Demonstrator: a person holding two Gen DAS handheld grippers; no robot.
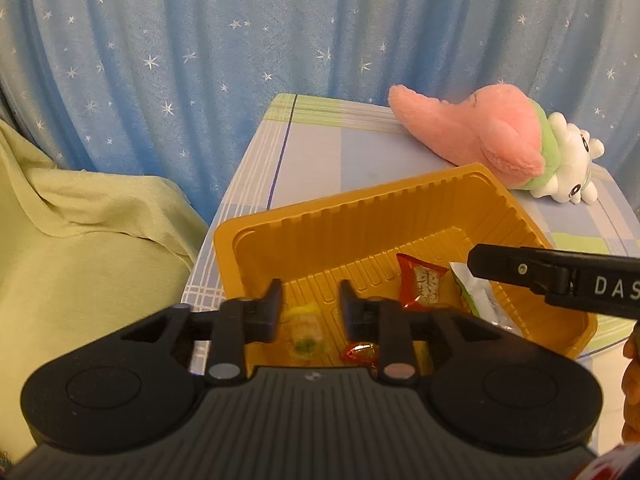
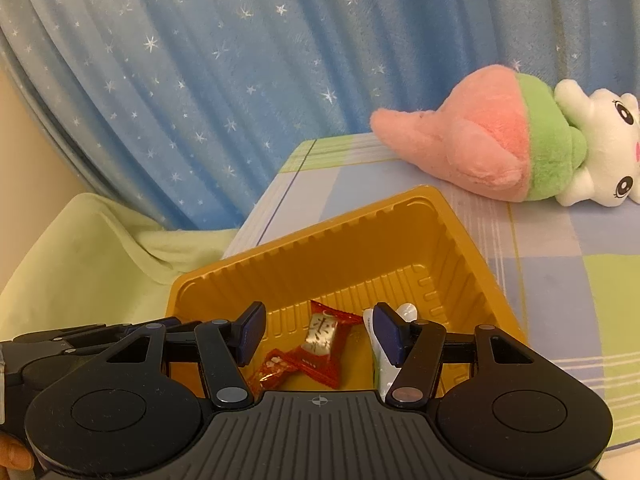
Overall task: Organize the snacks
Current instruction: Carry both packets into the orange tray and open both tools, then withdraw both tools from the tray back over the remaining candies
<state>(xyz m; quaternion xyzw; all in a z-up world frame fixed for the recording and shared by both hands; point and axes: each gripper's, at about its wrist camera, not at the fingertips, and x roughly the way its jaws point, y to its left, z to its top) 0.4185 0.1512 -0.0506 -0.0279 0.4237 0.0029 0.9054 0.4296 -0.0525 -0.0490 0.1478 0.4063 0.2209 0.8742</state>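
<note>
Left gripper [image 1: 310, 308]: your jaws stand apart, empty, over the near end of the tray.
Right gripper [image 2: 318, 334]: your jaws are spread wide, holding nothing, above the tray.
Tray [image 2: 340, 248]: gold plastic, on the checked bench [image 2: 560, 272].
Snacks: red packet [image 2: 320, 338], small red candy [image 2: 272, 368], green-white packet [image 1: 474, 298] and pale yellow candy [image 1: 306, 330] all lie inside the tray.
Plush toy [image 2: 500, 144]: at the far bench edge.
</note>
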